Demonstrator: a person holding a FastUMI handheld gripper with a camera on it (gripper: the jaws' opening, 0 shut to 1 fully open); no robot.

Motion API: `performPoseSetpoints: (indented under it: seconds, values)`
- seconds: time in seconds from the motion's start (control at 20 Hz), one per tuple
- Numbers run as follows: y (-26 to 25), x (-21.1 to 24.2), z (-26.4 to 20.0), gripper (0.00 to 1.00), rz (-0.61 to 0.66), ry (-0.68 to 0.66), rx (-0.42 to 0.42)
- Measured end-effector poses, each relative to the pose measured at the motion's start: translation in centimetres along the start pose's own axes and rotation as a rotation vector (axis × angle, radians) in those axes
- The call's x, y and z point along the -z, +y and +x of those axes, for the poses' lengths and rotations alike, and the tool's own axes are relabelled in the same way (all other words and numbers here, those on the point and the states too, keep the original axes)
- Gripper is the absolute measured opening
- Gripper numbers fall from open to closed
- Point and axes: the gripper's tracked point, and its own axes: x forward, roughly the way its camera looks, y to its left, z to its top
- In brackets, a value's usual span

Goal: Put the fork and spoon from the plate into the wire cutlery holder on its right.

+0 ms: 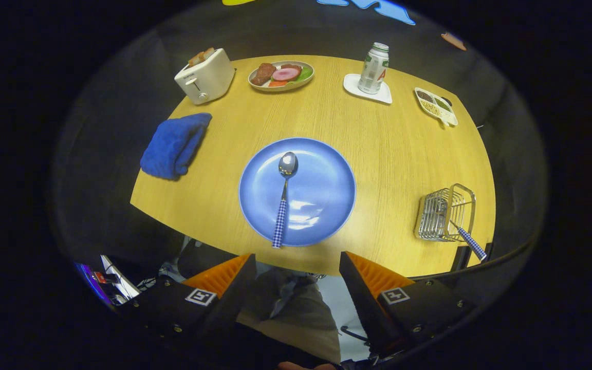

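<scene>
A blue plate (321,185) lies on the round wooden table, just ahead of my fingers. A spoon (284,195) with a checked handle rests on it, bowl pointing away, handle end over the plate's near rim. To the right of the plate stands the wire cutlery holder (442,213). A checked handle, the fork (470,243), sticks out of it toward me. My gripper (297,270) hovers high above the table's near edge, open, nothing between its fingers.
A folded blue towel (175,145) lies left of the plate. At the far side stand a white toaster (206,76), a plate of food (281,75), a can (374,68) on a white coaster and a small divided dish (436,106). A person's lap shows below the fingers.
</scene>
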Motion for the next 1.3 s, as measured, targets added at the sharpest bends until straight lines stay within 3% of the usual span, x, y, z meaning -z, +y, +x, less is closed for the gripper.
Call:
performPoseSetpoints:
  seconds: [0.6, 1.0, 1.15, 1.2, 1.25, 1.3]
  values:
    - [1.3, -1.4, 6.3, 1.0, 0.054, 0.01, 0.047]
    - [1.9, -0.4, 10.1, 1.0, 0.081, 0.092, 0.041]
    - [2.1, -0.5, 10.3, 0.82, 0.073, 0.092, 0.031]
    - [1.9, -0.7, 10.1, 0.81, 0.072, 0.093, 0.036]
    - [1.8, -0.9, 10.1, 0.69, 0.077, 0.089, 0.039]
    - [1.6, -1.4, 10.0, 0.66, 0.08, 0.077, 0.04]
